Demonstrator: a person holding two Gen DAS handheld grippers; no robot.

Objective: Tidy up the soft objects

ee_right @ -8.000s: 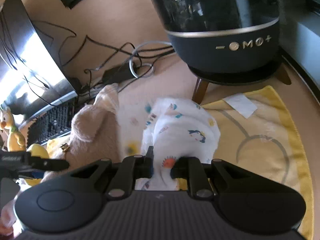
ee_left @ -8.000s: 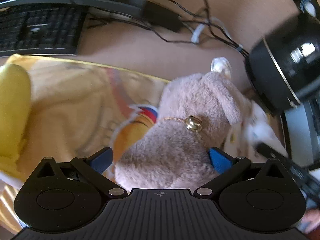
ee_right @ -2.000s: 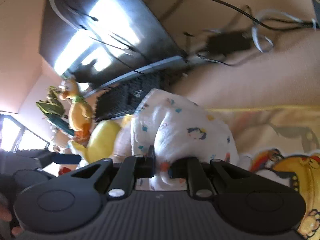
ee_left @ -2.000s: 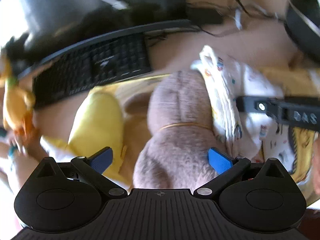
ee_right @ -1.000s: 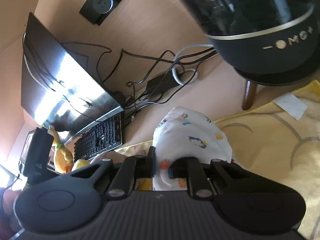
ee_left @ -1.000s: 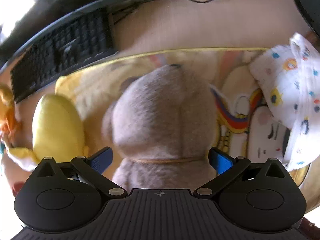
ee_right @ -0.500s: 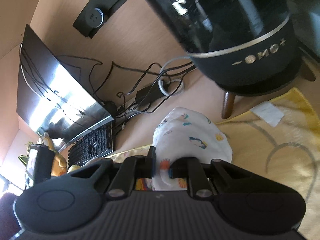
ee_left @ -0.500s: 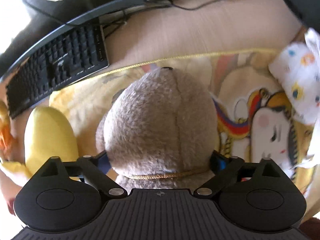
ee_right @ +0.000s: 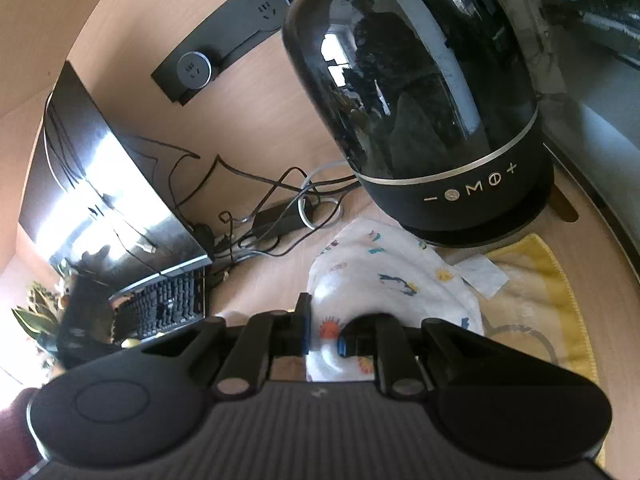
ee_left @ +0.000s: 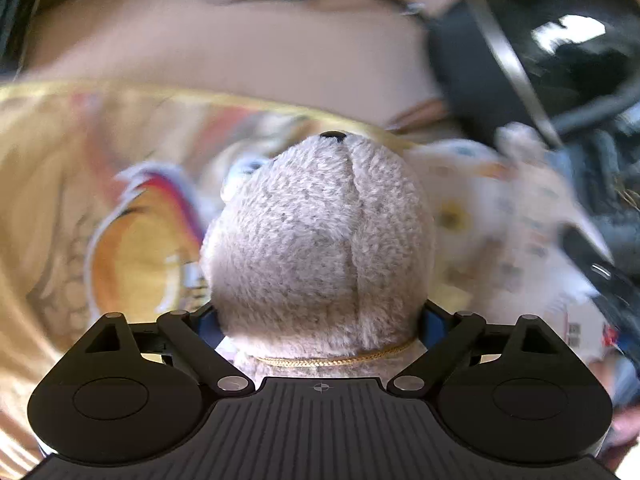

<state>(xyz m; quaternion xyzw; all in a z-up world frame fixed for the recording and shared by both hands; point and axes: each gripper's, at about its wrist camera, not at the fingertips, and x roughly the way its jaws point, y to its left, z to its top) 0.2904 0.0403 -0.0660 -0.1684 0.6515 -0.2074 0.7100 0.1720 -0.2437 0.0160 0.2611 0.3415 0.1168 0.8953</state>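
A beige teddy bear (ee_left: 320,240) with a gold cord at its neck fills the left wrist view, sharp against a blurred background. My left gripper (ee_left: 320,326) holds it at the neck. The blue pads (ee_left: 208,328) press both sides while the jaws are opening slightly. Under the bear lies the yellow cartoon blanket (ee_left: 80,200). A white printed cloth (ee_right: 392,280) is bunched in my right gripper (ee_right: 324,340), which is shut on it above the blanket's yellow corner (ee_right: 532,300). The same cloth (ee_left: 520,220) shows blurred to the right of the bear.
A large black speaker (ee_right: 420,100) on wooden legs stands just behind the cloth. A monitor (ee_right: 100,200) and black keyboard (ee_right: 168,304) sit to the left, with tangled cables (ee_right: 280,208) between them. A power socket strip (ee_right: 224,56) is on the wall.
The left jaws have come in against the bear's neck and the view has swung right toward the speaker. The right gripper has risen slightly with the cloth, nearer the speaker.
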